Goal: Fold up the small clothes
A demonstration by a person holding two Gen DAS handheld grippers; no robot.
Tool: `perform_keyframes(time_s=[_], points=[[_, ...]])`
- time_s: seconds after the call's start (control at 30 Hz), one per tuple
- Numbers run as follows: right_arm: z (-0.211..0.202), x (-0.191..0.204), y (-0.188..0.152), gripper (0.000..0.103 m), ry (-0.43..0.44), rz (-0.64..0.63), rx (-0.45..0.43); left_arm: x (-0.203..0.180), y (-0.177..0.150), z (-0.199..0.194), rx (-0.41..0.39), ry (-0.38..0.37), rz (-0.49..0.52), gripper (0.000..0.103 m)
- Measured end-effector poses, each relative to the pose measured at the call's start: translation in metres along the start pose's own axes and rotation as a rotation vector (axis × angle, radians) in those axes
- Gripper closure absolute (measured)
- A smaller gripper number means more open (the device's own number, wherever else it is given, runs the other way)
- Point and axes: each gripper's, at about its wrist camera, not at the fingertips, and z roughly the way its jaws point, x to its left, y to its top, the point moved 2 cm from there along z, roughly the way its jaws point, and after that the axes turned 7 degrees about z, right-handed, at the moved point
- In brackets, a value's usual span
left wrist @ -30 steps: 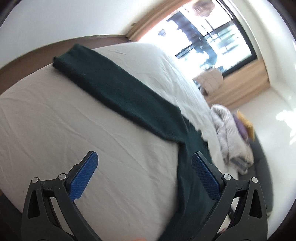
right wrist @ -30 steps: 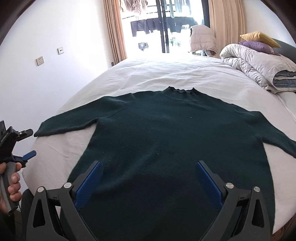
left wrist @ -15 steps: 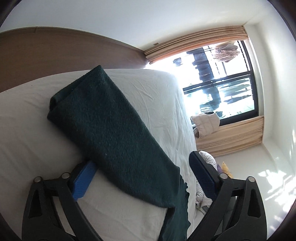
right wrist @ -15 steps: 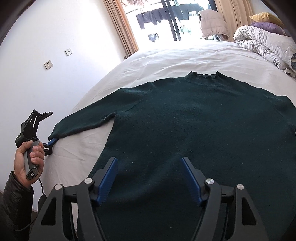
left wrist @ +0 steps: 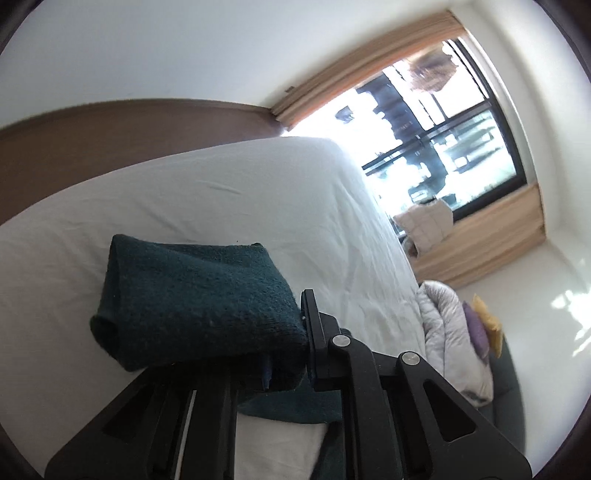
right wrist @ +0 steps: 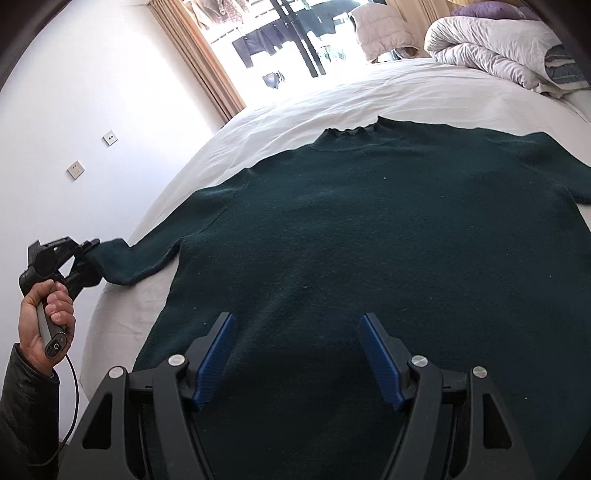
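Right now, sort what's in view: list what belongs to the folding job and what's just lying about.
In the job:
- dark green sweater, flat on the bed
- its sleeve, with the left gripper closing on the cuff
- right gripper, open above the hem

Lying about:
- rolled duvet
- pillows
- pale jacket by the window

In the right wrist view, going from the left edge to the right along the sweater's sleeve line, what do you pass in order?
Person's hand → left gripper, closing on the sleeve cuff → dark green sweater body → bare white bed sheet at the right edge.
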Motion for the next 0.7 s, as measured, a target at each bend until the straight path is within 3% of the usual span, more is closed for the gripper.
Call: perform_keyframes(time_s=[0.1, 0.2, 0.3, 0.37, 0.5, 0.6, 0.7], points=[[-0.011, -0.026, 0.005, 0.031, 0.003, 0.051, -0.028, -0.097, -0.008, 0.029, 0.036, -0.038, 0.216, 0.091], [-0.023, -0.057, 0.01, 0.031, -0.01, 0.111, -0.054, -0.193, -0.056, 0.071, 0.109, -0.077, 0.435, 0.091], [-0.036, -0.094, 0.012, 0.031, -0.033, 0.18, -0.081, -0.269, -0.124, 0.116, 0.205, -0.101, 0.614, 0.091], [-0.045, -0.117, 0.013, 0.031, -0.049, 0.217, -0.099, -0.299, -0.201, 0.135, 0.277, -0.112, 0.673, 0.091], [-0.056, -0.144, 0.014, 0.032, -0.062, 0.246, -0.12, -0.319, -0.318, 0.186, 0.433, -0.071, 0.811, 0.09], [-0.06, -0.151, 0.017, 0.031, -0.074, 0.249, -0.12, -0.304, -0.406, 0.204, 0.552, -0.007, 0.948, 0.09], [-0.063, -0.154, 0.025, 0.025, -0.092, 0.251, -0.135, -0.3, -0.425, 0.198, 0.554, 0.005, 1.004, 0.089]])
